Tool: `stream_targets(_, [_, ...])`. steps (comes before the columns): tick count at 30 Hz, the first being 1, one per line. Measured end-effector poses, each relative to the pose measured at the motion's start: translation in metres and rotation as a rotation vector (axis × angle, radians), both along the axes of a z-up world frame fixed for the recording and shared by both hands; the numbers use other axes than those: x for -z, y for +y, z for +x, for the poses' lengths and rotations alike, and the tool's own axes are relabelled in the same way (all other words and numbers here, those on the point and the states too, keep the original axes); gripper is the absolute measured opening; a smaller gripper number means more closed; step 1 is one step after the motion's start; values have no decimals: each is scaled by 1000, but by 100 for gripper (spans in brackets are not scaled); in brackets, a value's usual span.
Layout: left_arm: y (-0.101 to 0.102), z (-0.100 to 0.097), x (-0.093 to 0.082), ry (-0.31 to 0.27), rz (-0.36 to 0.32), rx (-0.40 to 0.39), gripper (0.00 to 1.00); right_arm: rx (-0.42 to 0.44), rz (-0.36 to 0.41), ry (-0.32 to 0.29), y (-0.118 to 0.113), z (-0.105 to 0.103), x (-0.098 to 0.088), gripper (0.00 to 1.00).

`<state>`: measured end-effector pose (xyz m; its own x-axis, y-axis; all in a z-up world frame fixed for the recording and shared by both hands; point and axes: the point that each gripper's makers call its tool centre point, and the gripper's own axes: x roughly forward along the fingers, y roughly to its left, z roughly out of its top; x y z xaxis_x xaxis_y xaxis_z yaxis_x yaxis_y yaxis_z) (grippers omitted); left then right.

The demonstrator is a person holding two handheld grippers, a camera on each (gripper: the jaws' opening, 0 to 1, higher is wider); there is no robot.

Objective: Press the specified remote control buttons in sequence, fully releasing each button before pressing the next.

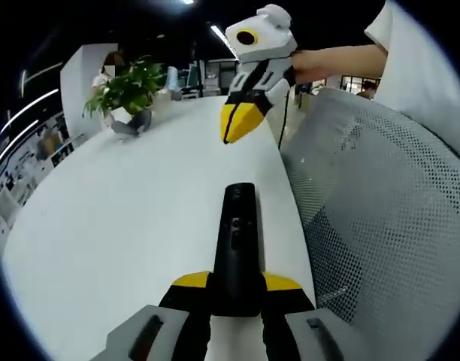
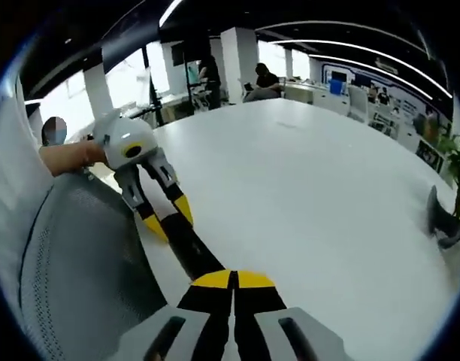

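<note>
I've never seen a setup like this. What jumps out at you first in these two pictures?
In the left gripper view, a black remote control sits clamped in the left tool over a big white table, pointing at the right tool hovering beyond with yellow tips shut. A leafy potted plant stands at the table's far side, and a grey mesh chair back crowds the right.
</note>
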<state>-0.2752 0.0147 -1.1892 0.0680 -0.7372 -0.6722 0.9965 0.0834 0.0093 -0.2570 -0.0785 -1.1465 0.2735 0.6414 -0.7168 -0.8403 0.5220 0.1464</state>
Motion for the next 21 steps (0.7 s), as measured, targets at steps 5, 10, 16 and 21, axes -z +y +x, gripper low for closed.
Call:
stream_targets(5, [0,-1,0,4,-3,7,24,-55,-72,39,2,-7,22,0])
stream_targets(10, [-1,-1,1,17,1,-2,24,-130,-138,32,6,-14,31,0])
stream_targets(16, [-1,-1,1,12,0,0,24,-175,-203,1,8,-15,37,0])
stream_targets(21, [-1,-1,0,12,-2,3,24,-183,-254,2,6,-13,36,0])
